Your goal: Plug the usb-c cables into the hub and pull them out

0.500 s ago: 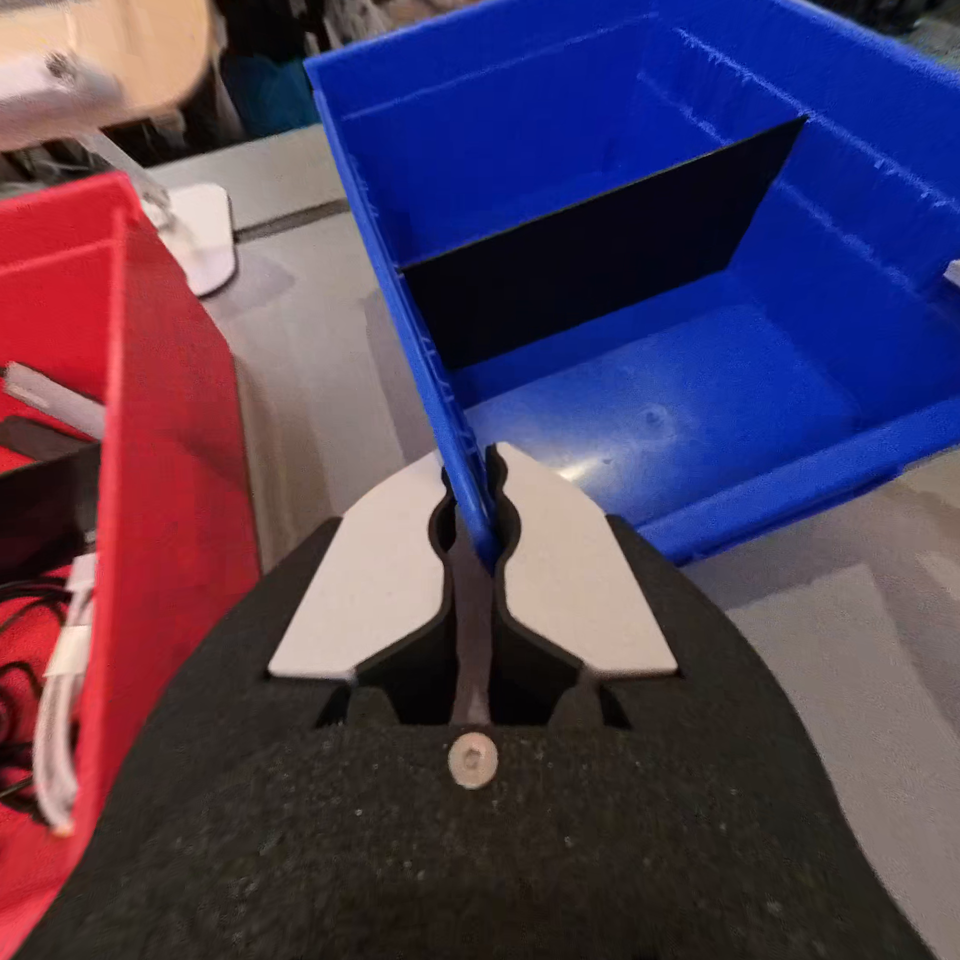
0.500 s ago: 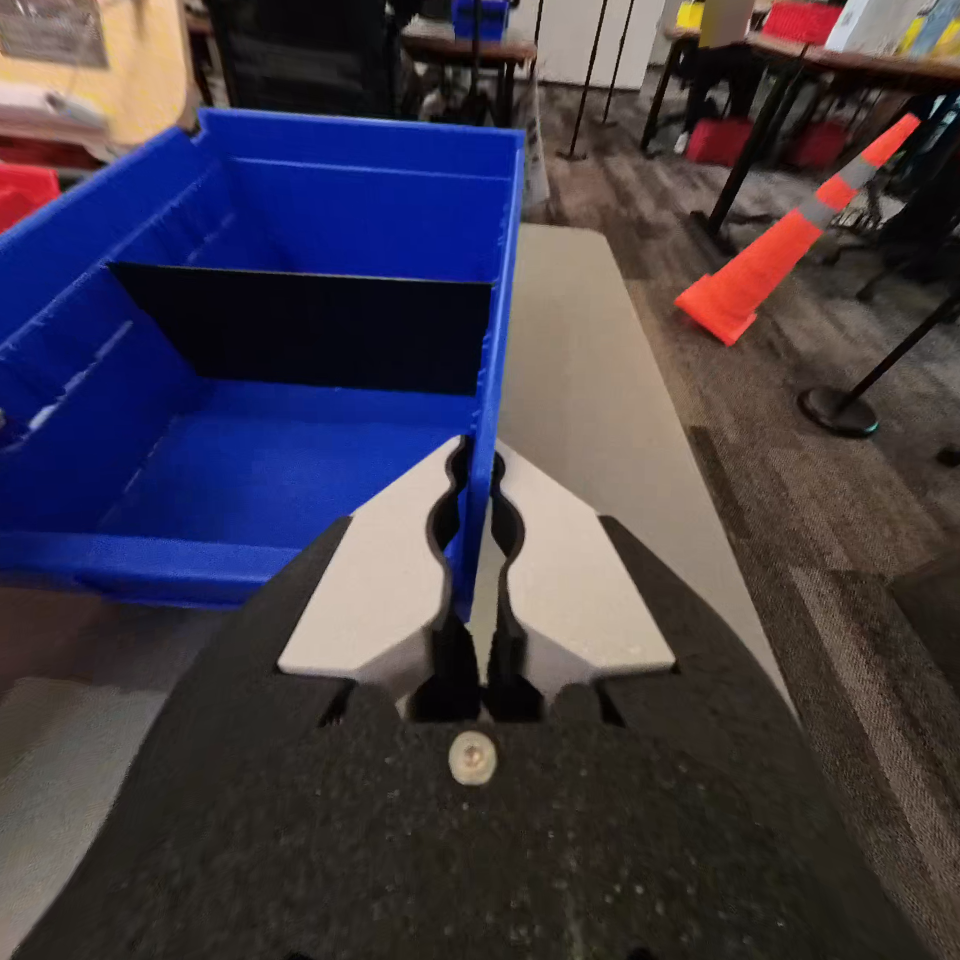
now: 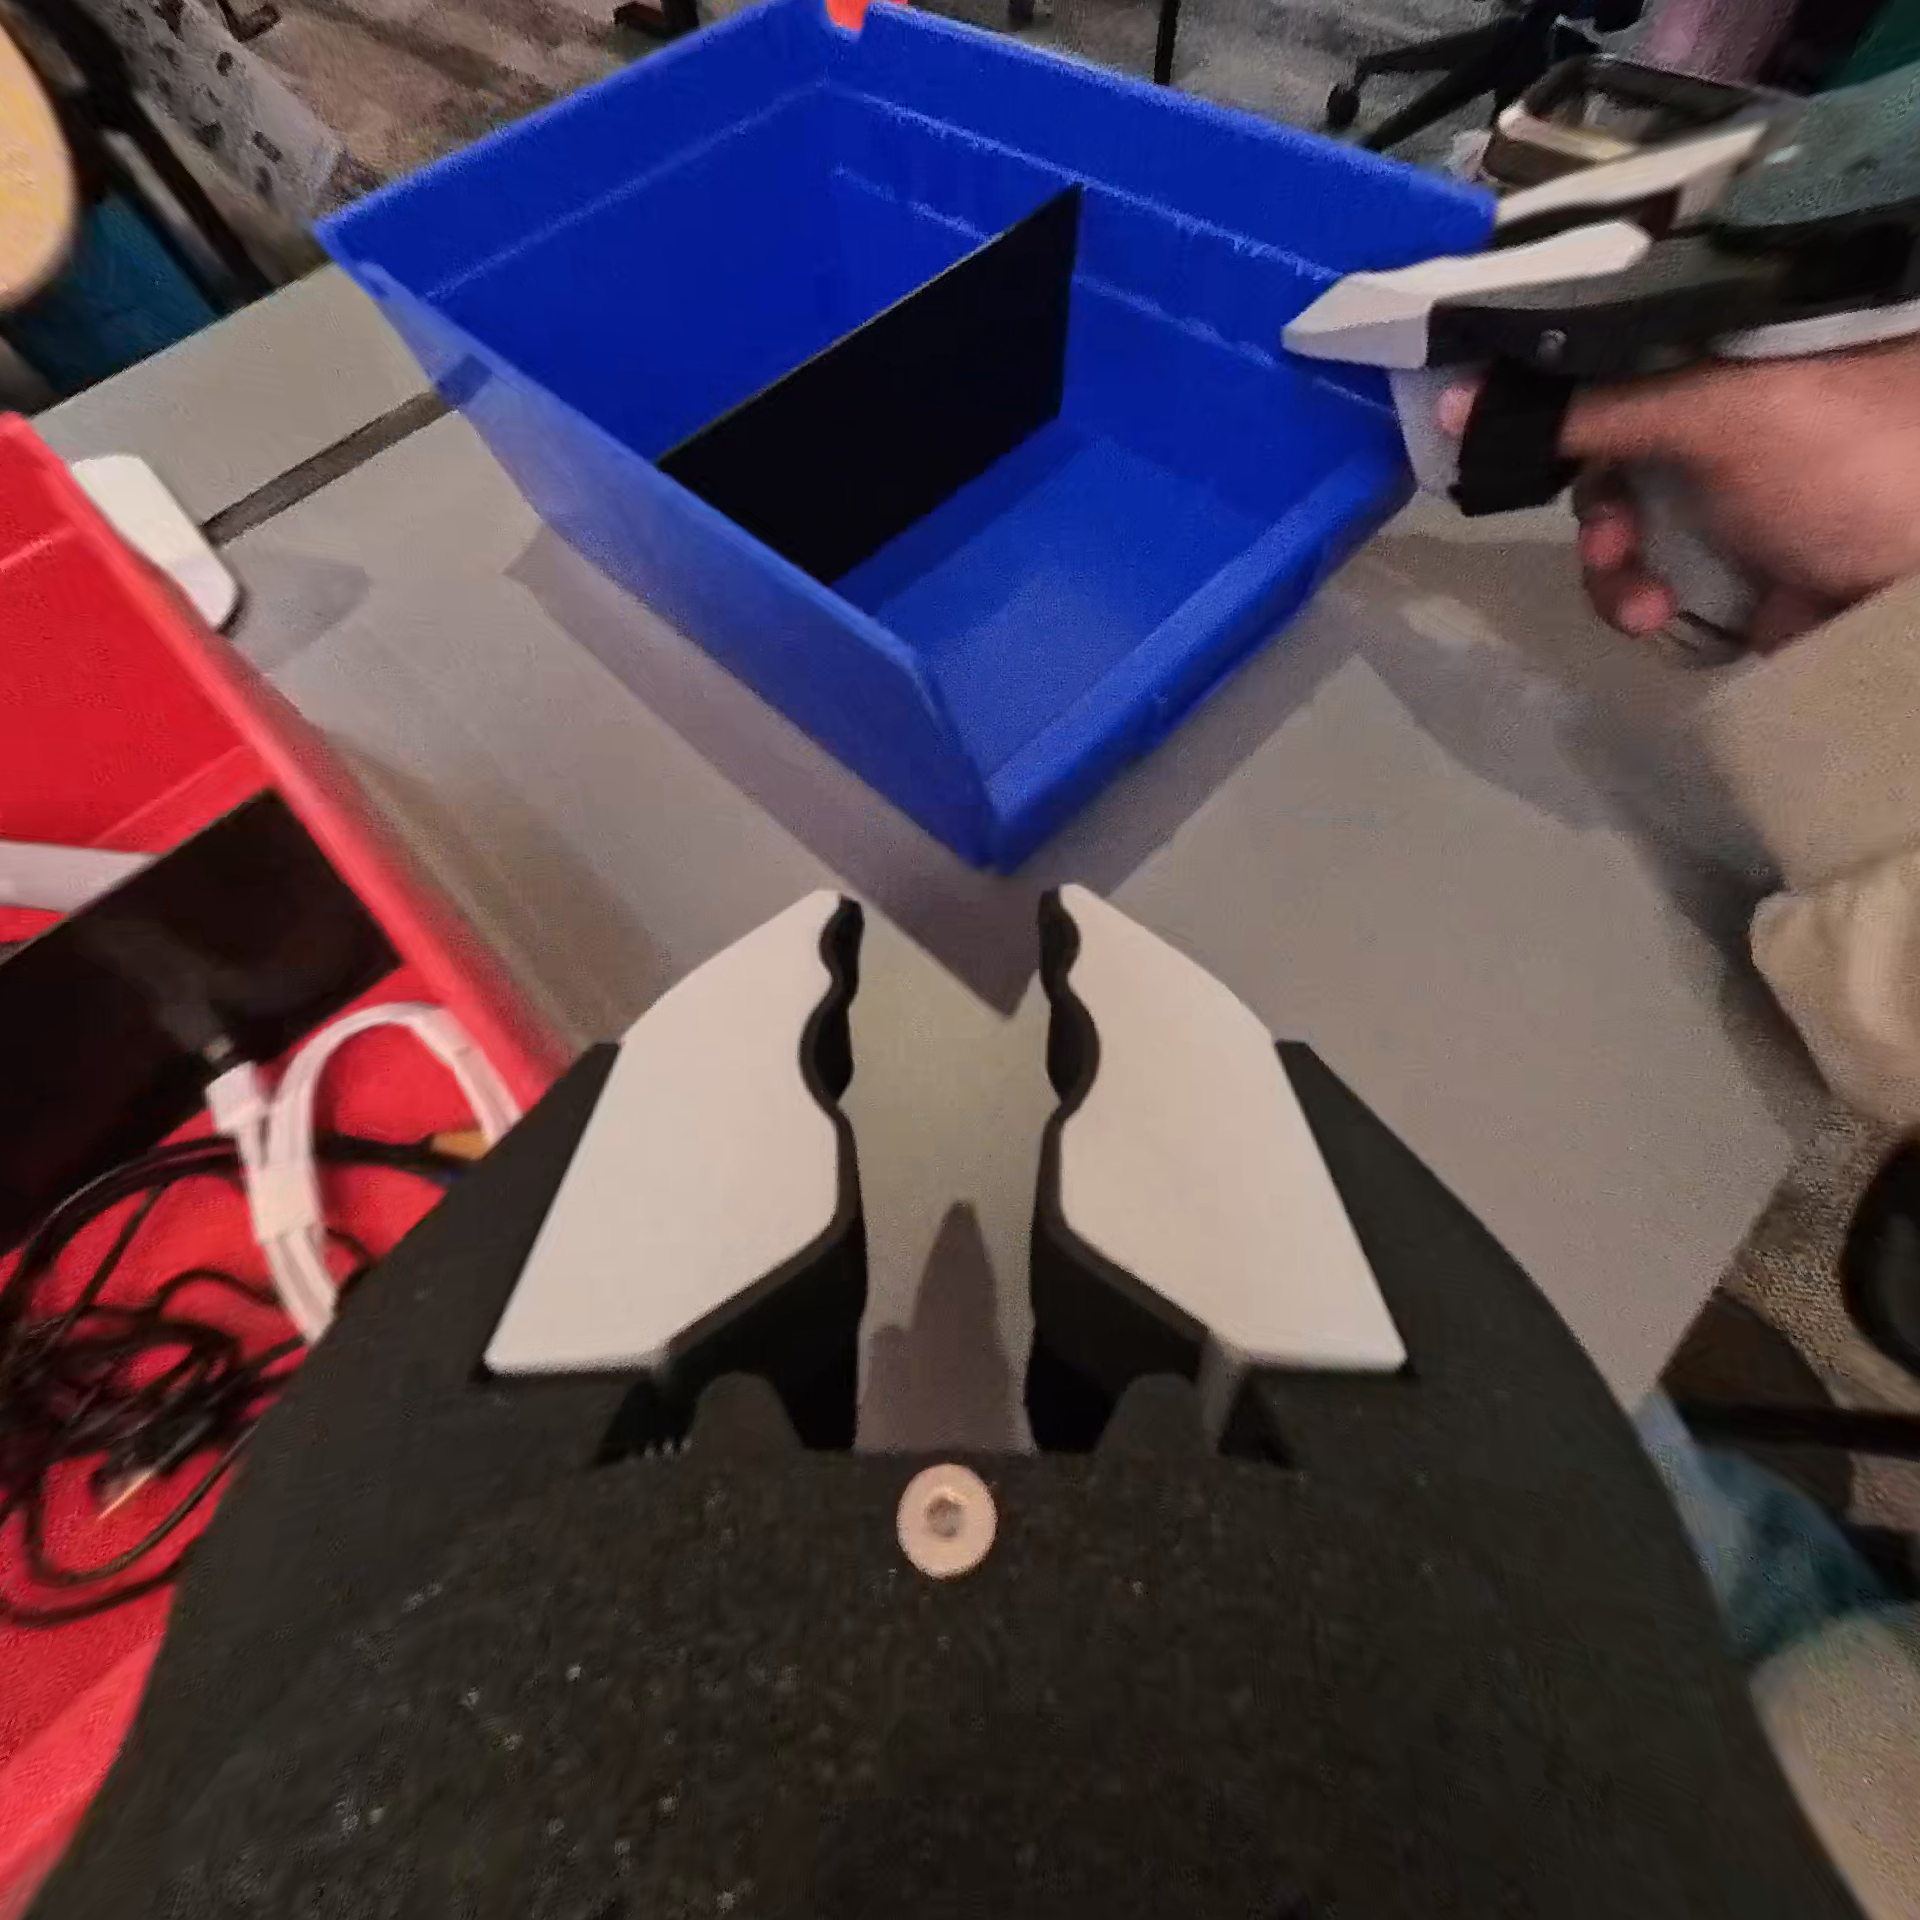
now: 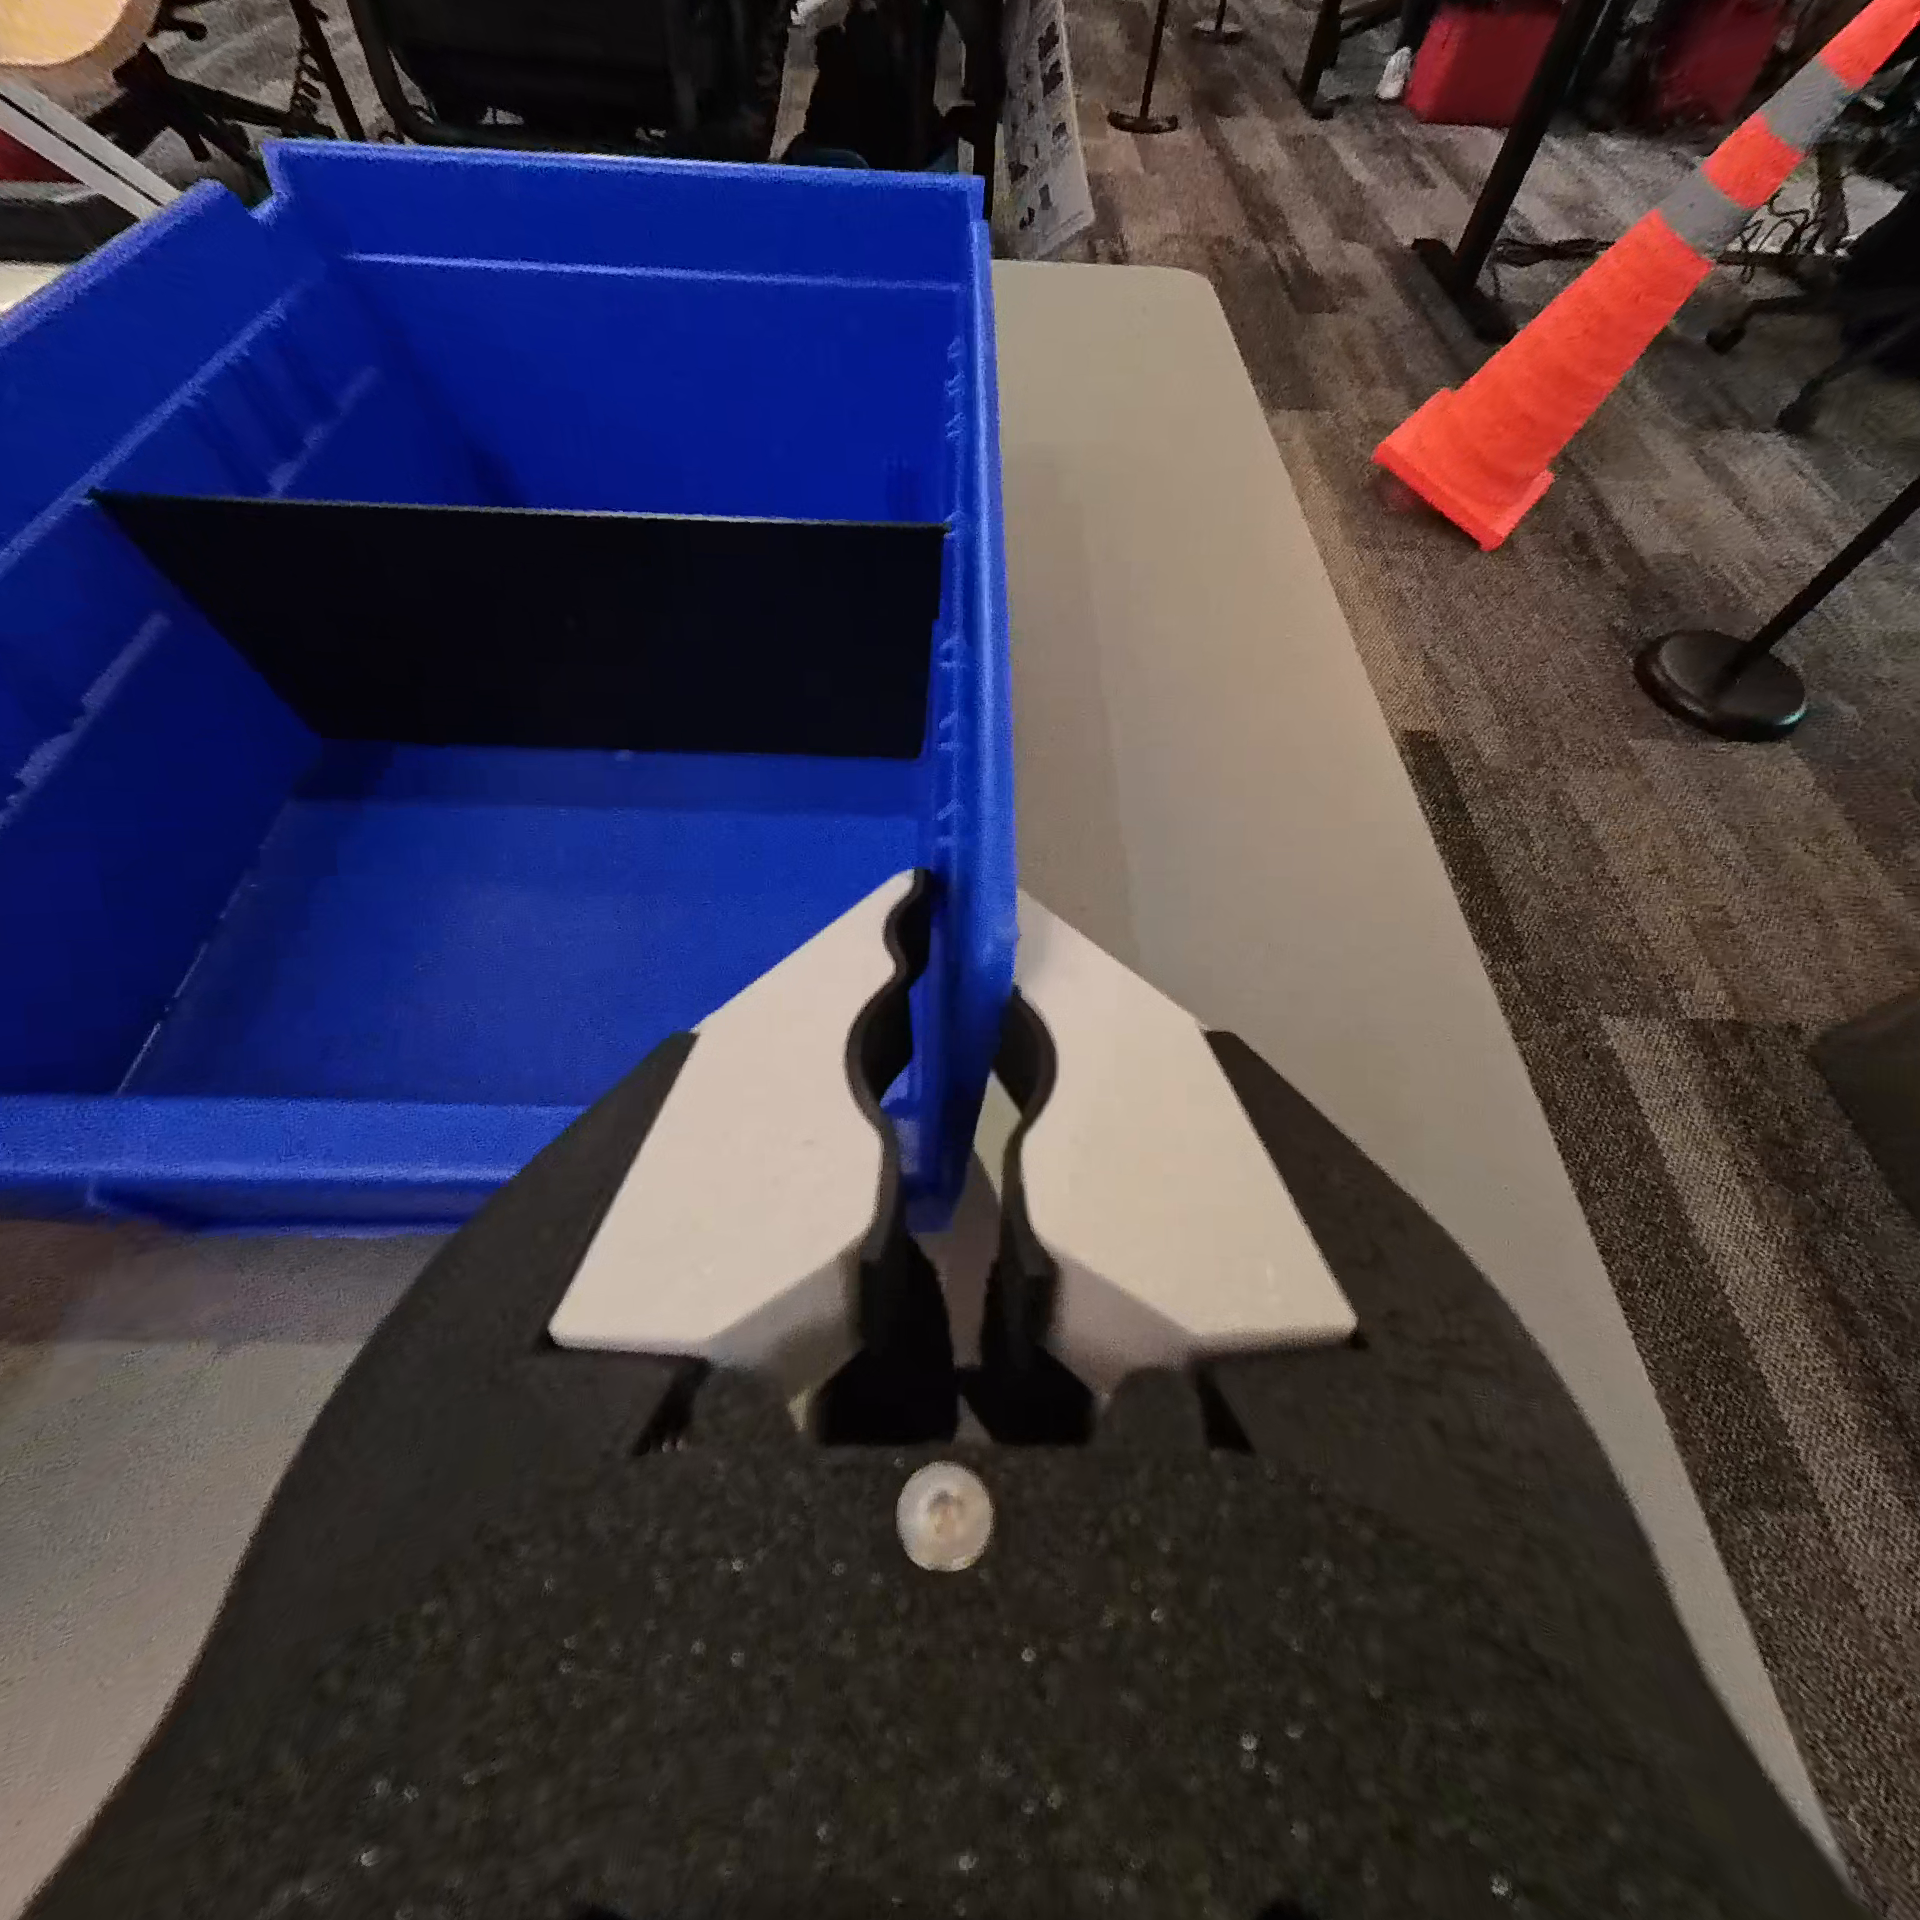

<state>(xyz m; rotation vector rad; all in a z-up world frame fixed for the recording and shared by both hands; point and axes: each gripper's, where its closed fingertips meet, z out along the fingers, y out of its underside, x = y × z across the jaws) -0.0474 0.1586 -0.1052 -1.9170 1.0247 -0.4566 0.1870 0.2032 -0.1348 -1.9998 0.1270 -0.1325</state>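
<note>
A blue bin (image 3: 727, 208) with a black divider (image 3: 883, 416) stands empty on the grey table (image 3: 1351, 935). My left gripper (image 3: 948, 909) is open and empty, just short of the bin's near corner. My right gripper (image 4: 968, 894) straddles the bin's right wall (image 4: 977, 623), shut on it near the front corner. It also shows in the left wrist view (image 3: 1392, 281), held by a hand (image 3: 1714, 499). White cables (image 3: 281, 1143) and black cables (image 3: 94, 1351) lie in a red bin (image 3: 125, 665) at the left. I cannot make out a hub.
A black flat piece (image 3: 156, 987) stands in the red bin. A white base (image 3: 156, 520) sits on the table behind it. The table's right edge (image 4: 1351, 727) is close to the blue bin. An orange cone (image 4: 1558, 343) and a black stand base (image 4: 1720, 681) are on the floor. My right fingertips sit around 25 cm from my left ones. The black flat piece (image 3: 156, 987) lies around 20 cm away from my left fingertips.
My left gripper has let go of the blue bin's left wall, opened, and pulled back toward me. My right gripper stays on the right wall.
</note>
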